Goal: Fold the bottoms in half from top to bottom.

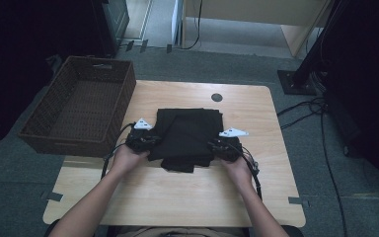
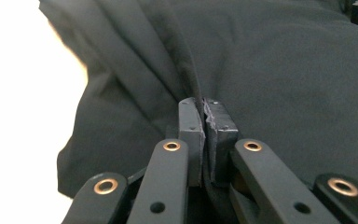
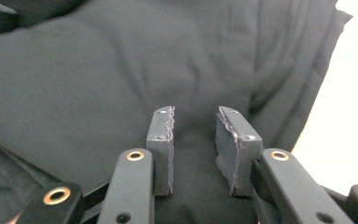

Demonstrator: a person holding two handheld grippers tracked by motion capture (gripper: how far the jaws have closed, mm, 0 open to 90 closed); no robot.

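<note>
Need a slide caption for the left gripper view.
Left hand-held gripper pinched shut on a fold of the black garment.

I see a plain black cloth [image 1: 186,138], folded, without any print, lying on a light wood-grain table [image 1: 177,197]. Left of the cloth stands a dark brown woven basket [image 1: 79,111]. My left gripper [image 1: 145,140] and right gripper [image 1: 222,146] at the cloth's sides are black, each topped with a pale grey plate; their jaws carry brass-coloured rivets. Beyond the cloth, the table has a small dark grey round cap [image 1: 216,97]. The floor [image 1: 10,197] around is grey-green.
</note>
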